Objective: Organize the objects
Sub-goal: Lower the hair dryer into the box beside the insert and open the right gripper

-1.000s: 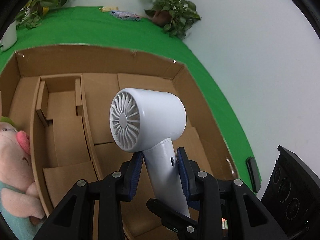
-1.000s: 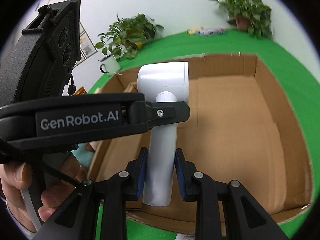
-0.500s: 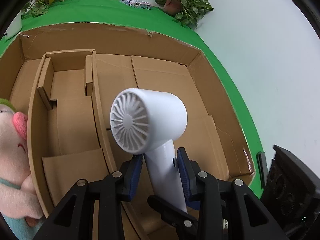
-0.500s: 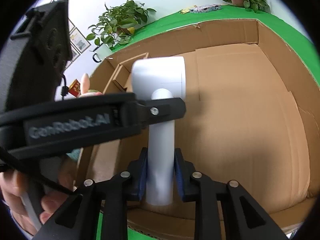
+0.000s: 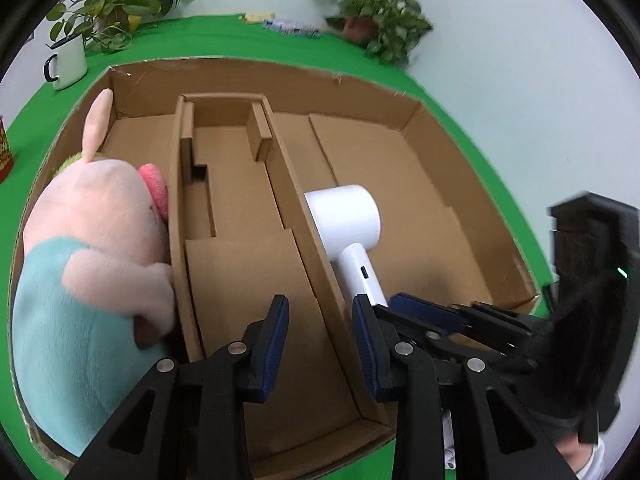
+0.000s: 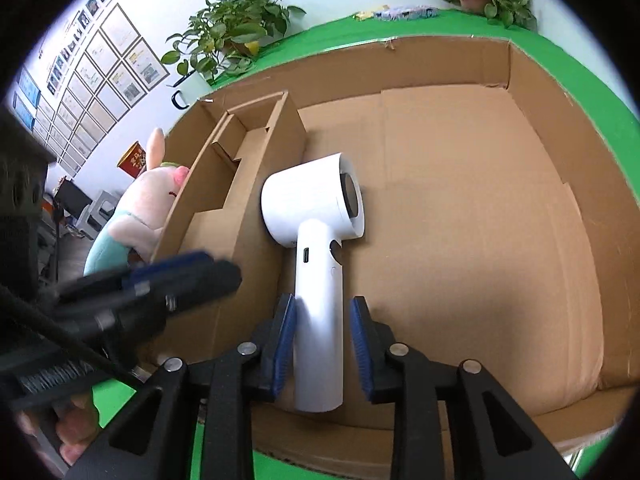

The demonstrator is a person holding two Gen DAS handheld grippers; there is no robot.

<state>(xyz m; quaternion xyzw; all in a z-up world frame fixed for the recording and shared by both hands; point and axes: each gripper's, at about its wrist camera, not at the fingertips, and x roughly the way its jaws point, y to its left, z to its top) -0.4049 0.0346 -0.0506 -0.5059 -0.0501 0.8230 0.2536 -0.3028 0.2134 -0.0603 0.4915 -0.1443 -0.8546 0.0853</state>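
Note:
A white hair dryer (image 5: 344, 220) (image 6: 312, 208) lies in the wide right compartment of an open cardboard box (image 5: 400, 184) (image 6: 480, 220), nozzle to the right. My right gripper (image 6: 322, 332) straddles its handle. Its jaws are opening, and a gap shows at the right pad (image 6: 358, 336). My left gripper (image 5: 322, 332) stands open with nothing between its fingers, over the divider wall left of the dryer. In the right wrist view it is a blurred shape (image 6: 180, 276) at the left. A pink plush pig (image 5: 92, 240) (image 6: 136, 208) fills the left compartment.
The middle compartment (image 5: 240, 200) holds only cardboard inserts. A white mug (image 5: 66, 64), potted plants (image 5: 372, 24) and a red tin (image 6: 134, 160) stand on the green table beyond the box. A person's hand (image 6: 76, 432) holds the left gripper.
The left gripper has come off the dryer's handle and swung left over the divider. The dryer has sunk onto the box floor, and the right jaws have loosened around the handle.

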